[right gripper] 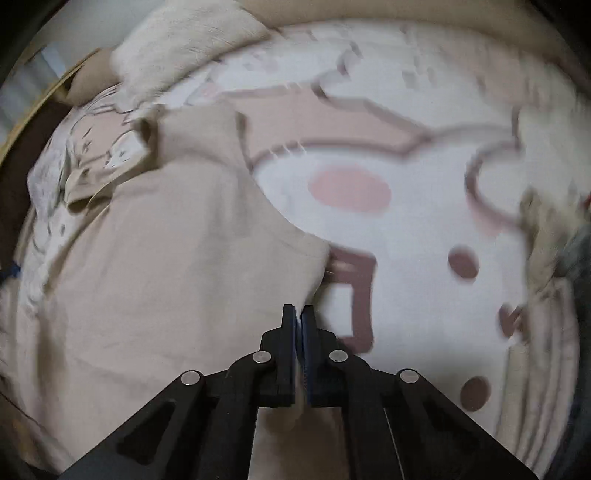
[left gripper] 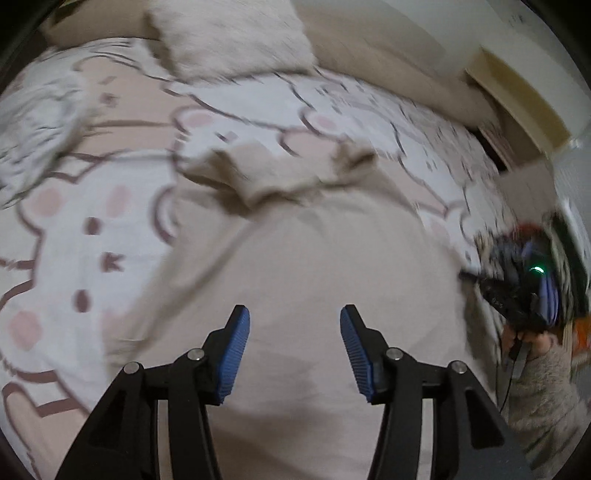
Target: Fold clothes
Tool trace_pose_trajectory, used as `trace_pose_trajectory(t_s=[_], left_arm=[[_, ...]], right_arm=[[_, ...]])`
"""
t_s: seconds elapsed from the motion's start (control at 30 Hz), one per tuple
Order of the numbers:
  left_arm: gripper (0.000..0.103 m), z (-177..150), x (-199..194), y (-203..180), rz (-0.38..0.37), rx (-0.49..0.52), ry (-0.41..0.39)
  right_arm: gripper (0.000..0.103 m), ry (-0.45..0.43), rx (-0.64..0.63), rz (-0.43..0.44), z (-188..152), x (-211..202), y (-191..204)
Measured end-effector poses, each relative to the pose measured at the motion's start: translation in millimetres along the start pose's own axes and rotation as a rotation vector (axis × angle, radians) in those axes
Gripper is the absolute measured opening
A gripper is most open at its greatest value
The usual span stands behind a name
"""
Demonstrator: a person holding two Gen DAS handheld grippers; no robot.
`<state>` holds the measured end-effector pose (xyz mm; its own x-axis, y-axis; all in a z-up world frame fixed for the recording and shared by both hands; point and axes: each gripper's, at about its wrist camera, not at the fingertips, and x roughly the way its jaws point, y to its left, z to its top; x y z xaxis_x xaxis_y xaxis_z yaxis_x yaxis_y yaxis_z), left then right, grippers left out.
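Note:
A beige garment [left gripper: 303, 258] lies spread on the bear-print bedspread [left gripper: 85, 236], its collar end far from me. My left gripper [left gripper: 294, 321] is open and empty, hovering over the garment's middle. In the right wrist view the same garment [right gripper: 155, 258] fills the left half. My right gripper [right gripper: 300, 314] is shut on the garment's right edge, with a strip of beige cloth pinched between the pads. The right gripper and the hand that holds it also show in the left wrist view [left gripper: 524, 295] at the garment's right side. Both views are motion-blurred.
A fluffy white pillow [left gripper: 229, 33] lies at the head of the bed, also in the right wrist view [right gripper: 184, 40]. A crumpled white patterned cloth [left gripper: 33, 129] lies at the far left. A wooden shelf edge [left gripper: 517, 92] stands at the right.

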<state>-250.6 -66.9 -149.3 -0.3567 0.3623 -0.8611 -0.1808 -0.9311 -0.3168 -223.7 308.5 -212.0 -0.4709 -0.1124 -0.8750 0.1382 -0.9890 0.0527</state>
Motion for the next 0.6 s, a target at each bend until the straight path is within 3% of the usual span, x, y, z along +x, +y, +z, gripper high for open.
trace_pose_trajectory(t_s=[0.07,0.13,0.23,0.33,0.47,0.6], left_arm=[[0.051,-5,17,-7,-0.016,0.030,0.039],[0.051,-9,31,-12,-0.025,0.047,0.072],[0.051,-17,48,-16,-0.032,0.054,0.113],[0.051,-25,57,-15,-0.037,0.063,0.132],[0.051,-36,62,-12,-0.033,0.092,0.128],[0.051,-39,67,4,-0.046,0.052,0.120]], right_arm=[[0.003,-0.129,-0.228,-0.115,-11,-22,43],[0.003,-0.175,-0.448,-0.139,-36,-30,89],[0.004,-0.088,-0.544,-0.071,-63,-13,122],[0.004,-0.065,-0.488,-0.020,-75,-4,127],[0.004,-0.026,-0.216,0.262,-59,-27,87],[0.005,-0.129,0.059,0.264,-25,-48,16]])
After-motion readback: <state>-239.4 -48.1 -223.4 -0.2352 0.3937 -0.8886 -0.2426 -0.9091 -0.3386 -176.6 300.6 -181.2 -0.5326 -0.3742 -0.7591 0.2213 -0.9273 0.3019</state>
